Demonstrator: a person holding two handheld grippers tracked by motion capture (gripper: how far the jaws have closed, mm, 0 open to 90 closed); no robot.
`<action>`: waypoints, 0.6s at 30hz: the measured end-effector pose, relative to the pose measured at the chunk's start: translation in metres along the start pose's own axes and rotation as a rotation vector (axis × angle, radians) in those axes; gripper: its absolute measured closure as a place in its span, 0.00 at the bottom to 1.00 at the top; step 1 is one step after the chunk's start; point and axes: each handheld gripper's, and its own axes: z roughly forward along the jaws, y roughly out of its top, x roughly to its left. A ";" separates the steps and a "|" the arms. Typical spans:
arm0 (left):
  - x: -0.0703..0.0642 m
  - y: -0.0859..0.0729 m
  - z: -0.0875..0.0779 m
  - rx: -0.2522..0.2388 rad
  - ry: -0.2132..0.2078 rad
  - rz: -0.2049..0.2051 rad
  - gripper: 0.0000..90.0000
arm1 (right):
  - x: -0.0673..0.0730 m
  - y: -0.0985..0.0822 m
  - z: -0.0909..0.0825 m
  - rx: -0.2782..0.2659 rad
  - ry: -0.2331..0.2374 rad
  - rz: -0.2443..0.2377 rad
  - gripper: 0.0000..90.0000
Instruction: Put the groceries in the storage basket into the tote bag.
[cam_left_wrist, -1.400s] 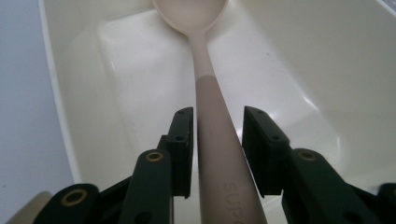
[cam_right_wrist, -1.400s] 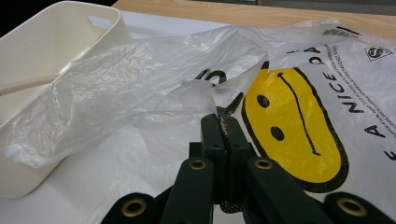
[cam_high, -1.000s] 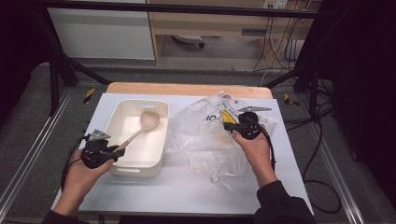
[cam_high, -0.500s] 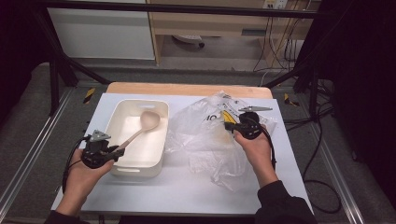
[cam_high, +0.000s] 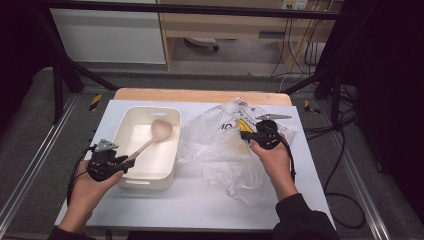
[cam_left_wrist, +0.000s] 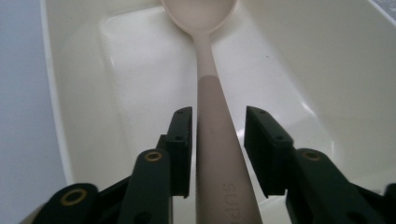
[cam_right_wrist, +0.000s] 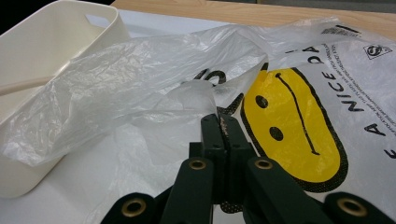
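Spoon (cam_left_wrist: 212, 116) — bowl end in white tub (cam_high: 131, 131), handle running straight between jaws of left gripper (cam_high: 121, 165), just opened, pads clear. Right gripper (cam_right_wrist: 223, 122) — clamped on plastic bag (cam_right_wrist: 140, 79), farther off.

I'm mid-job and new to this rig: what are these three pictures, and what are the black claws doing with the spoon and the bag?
A person holds a two-jaw gripper in each hand. The high view looks down on the white table; the other two views ride on the grippers. The left gripper has just been opening: its jaws flank the handle of the pale spoon without pressing it. The spoon lies in the cream tub, handle over the rim. The right gripper is shut, pinching the clear plastic bag, which has a yellow smiley.
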 end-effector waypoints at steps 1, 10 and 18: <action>0.000 0.001 0.000 -0.003 0.002 0.004 0.67 | 0.000 0.000 0.000 0.000 0.000 0.000 1.00; -0.002 0.003 0.004 0.021 0.019 0.032 0.76 | -0.001 0.000 0.000 0.002 -0.001 -0.003 1.00; -0.007 0.001 0.003 0.001 0.049 0.075 0.77 | 0.000 -0.001 0.001 0.004 -0.002 -0.005 1.00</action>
